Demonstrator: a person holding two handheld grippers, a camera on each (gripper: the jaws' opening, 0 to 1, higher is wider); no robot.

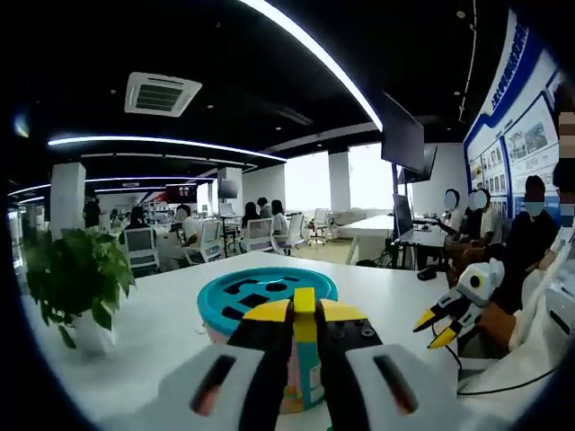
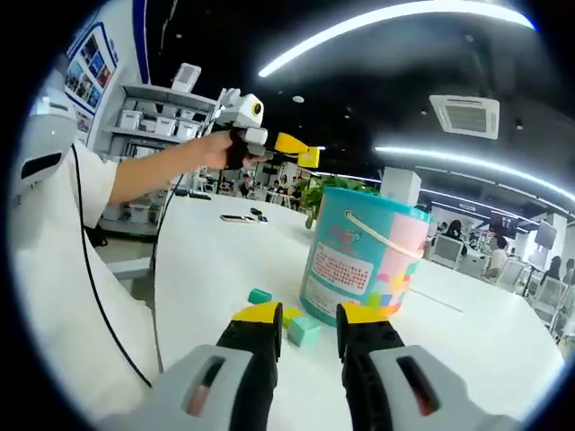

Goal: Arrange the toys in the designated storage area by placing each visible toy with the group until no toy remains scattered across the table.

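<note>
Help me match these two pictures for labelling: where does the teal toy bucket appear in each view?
Left gripper view: the bucket sits low at centre, seen from above, its slotted teal lid just beyond the left gripper, whose fingers clamp a yellow block.
Right gripper view: the bucket stands right of centre on the table, beyond the right gripper.
Shared landmark: the potted plant.

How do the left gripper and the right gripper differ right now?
The left gripper is shut on a yellow block above the bucket lid; the right gripper is open and empty, down at the table by the teal block. Both have yellow-tipped black jaws.
</note>
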